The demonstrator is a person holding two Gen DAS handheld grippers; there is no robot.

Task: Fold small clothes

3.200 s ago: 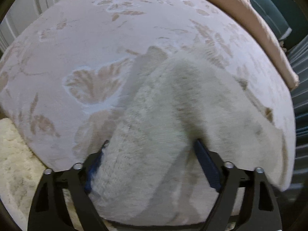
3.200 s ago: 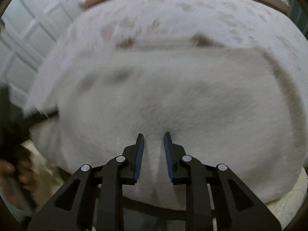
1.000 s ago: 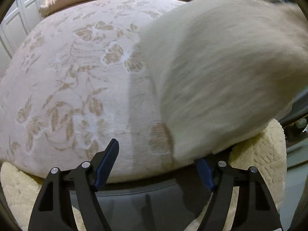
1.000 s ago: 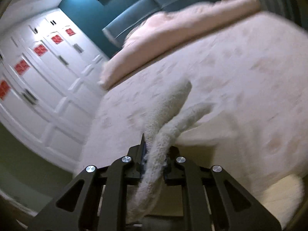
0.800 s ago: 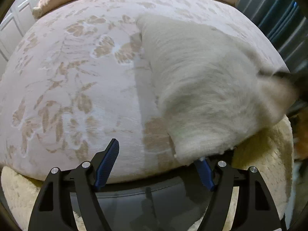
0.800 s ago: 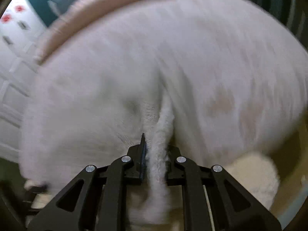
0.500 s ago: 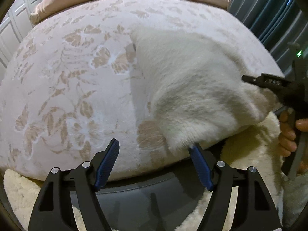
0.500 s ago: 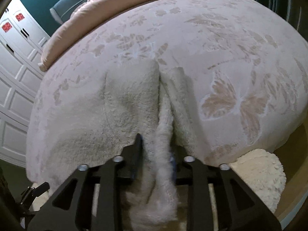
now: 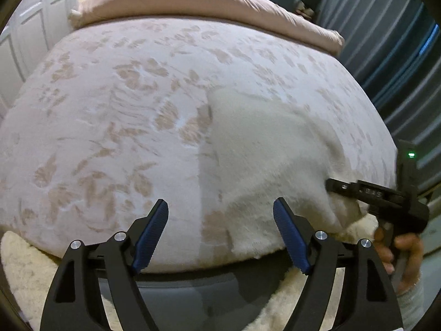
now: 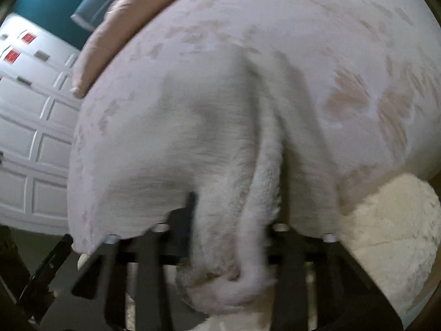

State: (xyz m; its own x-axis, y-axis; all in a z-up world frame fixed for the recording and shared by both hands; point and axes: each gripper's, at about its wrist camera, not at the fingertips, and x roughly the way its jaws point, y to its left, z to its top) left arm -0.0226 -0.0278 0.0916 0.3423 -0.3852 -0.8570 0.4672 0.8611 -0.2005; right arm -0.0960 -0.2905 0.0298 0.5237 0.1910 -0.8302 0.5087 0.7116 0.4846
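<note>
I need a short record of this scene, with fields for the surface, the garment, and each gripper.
surface: bed with floral cover
garment: white fleecy cloth, lying at the bed's near edge
left gripper: open, nothing between its pads
right gripper: a bunched fold of the cloth between its pads, jaws just closing

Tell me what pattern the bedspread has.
Pale pink bedspread with tan leaf and flower motifs, clearest in the left wrist view.
</note>
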